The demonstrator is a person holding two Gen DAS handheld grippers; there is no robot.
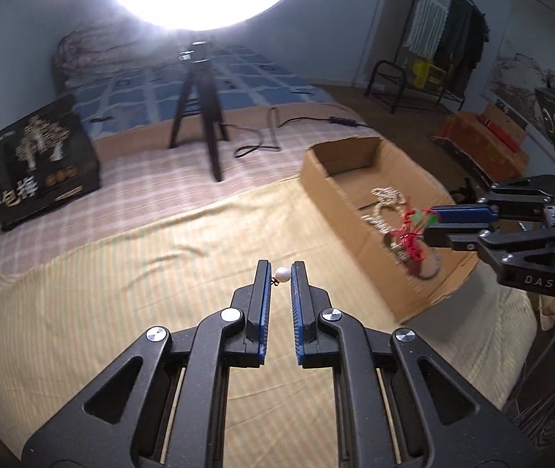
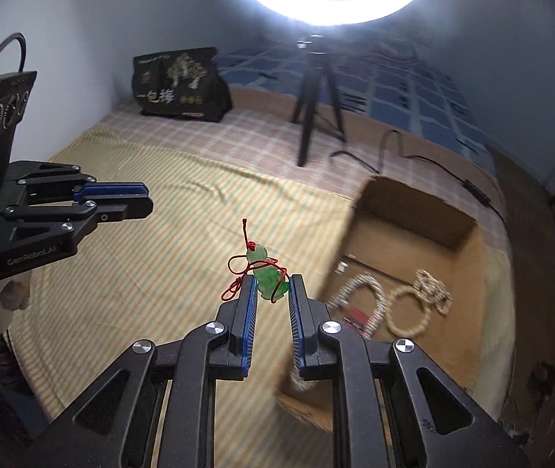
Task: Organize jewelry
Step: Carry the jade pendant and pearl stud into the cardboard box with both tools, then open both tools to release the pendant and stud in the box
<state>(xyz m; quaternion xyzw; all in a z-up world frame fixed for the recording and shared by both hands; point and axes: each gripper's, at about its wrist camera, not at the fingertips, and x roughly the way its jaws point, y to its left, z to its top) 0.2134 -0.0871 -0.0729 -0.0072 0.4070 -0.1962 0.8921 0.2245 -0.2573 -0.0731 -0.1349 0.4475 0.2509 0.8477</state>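
My left gripper [image 1: 280, 269] is shut on a small white pearl earring [image 1: 282, 274], pinched at the fingertips above the yellow striped cloth [image 1: 121, 304]. My right gripper [image 2: 271, 281] is shut on a green jade pendant [image 2: 264, 269] whose red cord [image 2: 236, 263] loops loosely around it. In the left wrist view the right gripper [image 1: 429, 221] hangs over the open cardboard box [image 1: 340, 179] with the red cord [image 1: 410, 240] dangling. Several bead bracelets [image 2: 406, 312] lie inside the box [image 2: 468, 257]. The left gripper [image 2: 148, 197] shows at the left of the right wrist view.
A ring light on a black tripod [image 1: 199, 109] stands behind the cloth, its cable [image 1: 262, 140] trailing toward the box. A black printed bag [image 1: 35, 163] sits at the far left. A blue checked blanket [image 1: 207, 82] lies beyond. A clothes rack [image 1: 449, 39] stands at the far right.
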